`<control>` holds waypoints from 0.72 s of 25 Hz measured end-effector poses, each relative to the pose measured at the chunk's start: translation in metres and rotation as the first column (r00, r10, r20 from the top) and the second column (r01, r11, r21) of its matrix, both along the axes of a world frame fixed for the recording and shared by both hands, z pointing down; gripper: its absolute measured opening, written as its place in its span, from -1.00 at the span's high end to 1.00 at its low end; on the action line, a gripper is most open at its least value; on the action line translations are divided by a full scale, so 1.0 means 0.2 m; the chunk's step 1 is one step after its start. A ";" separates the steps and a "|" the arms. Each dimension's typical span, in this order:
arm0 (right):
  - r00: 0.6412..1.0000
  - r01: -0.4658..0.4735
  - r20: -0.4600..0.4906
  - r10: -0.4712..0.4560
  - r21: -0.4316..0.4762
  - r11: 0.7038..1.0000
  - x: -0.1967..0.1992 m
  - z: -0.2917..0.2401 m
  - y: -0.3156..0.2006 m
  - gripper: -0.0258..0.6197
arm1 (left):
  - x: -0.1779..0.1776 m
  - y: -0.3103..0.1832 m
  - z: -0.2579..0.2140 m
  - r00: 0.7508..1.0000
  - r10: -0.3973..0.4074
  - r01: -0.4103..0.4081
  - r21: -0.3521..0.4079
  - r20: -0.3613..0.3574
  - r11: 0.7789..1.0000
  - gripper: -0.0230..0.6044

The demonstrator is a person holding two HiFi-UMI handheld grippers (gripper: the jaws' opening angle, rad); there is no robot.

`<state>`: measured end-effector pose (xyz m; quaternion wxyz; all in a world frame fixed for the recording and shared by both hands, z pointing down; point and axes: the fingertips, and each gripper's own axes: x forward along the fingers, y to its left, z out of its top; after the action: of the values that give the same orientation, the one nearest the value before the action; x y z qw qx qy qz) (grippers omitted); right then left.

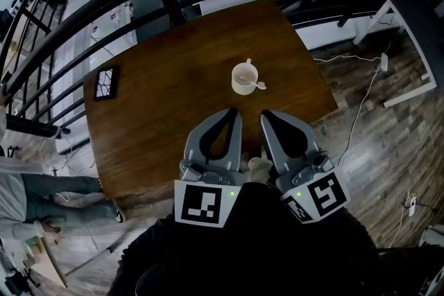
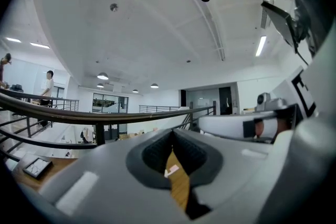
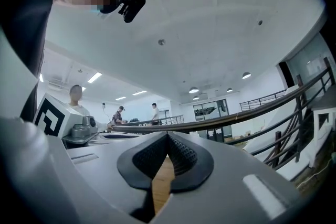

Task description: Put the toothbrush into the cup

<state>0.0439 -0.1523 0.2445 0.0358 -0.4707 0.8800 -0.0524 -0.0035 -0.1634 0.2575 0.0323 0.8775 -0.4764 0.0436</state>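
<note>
Here, round white cup point(image 1: 243, 77), wooden table point(image 1: 173, 100)

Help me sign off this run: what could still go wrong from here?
The toothbrush leans low over the cup rim, one end outside, so it might slide out or tip the cup. The dark pad lies at the left edge of the table; a bump could knock it off.

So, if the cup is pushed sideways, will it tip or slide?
The cup looks short and wide, so it probably slides rather than tips. The table looks smooth, so little grip. It seems small, likely light.
</note>
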 end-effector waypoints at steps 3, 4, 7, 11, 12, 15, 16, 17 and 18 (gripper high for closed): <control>1.000 -0.027 0.011 0.026 0.018 0.999 0.02 -0.03 0.03 0.92 | 0.01 0.03 -0.02 1.000 0.015 -0.015 0.017 0.003 1.000 0.90; 0.999 -0.034 0.014 0.034 0.019 0.999 0.03 -0.04 0.03 0.92 | 0.02 0.04 -0.03 1.000 0.020 -0.020 0.024 0.002 1.000 0.90; 0.999 -0.046 0.008 0.046 0.017 0.999 0.04 -0.05 0.04 0.92 | 0.04 0.05 -0.05 0.999 0.032 -0.033 0.032 0.003 0.999 0.90; 0.999 -0.054 0.002 0.054 0.021 0.998 0.05 -0.06 0.05 0.92 | 0.05 0.07 -0.05 0.999 0.038 -0.038 0.032 -0.002 0.999 0.90; 0.999 -0.054 0.005 0.054 0.022 0.998 0.05 -0.06 0.06 0.92 | 0.06 0.07 -0.05 0.999 0.039 -0.039 0.033 -0.004 0.999 0.90; 0.998 -0.056 0.004 0.055 0.026 0.998 0.06 -0.06 0.07 0.92 | 0.07 0.08 -0.05 0.999 0.048 -0.048 0.037 -0.002 0.998 0.90; 0.998 -0.056 0.003 0.056 0.026 0.998 0.06 -0.06 0.08 0.92 | 0.07 0.09 -0.05 0.999 0.051 -0.051 0.037 -0.002 0.998 0.90; 0.998 -0.057 0.003 0.057 0.025 0.998 0.06 -0.05 0.09 0.92 | 0.08 0.09 -0.05 0.999 0.055 -0.054 0.036 -0.002 0.998 0.90; 0.998 -0.058 0.004 0.058 0.023 0.998 0.06 -0.05 0.09 0.92 | 0.08 0.10 -0.05 0.998 0.058 -0.058 0.036 -0.001 0.998 0.90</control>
<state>0.0564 -0.1341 0.2342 0.0441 -0.4955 0.8665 -0.0418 0.0125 -0.1442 0.2476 0.0157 0.8914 -0.4515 0.0348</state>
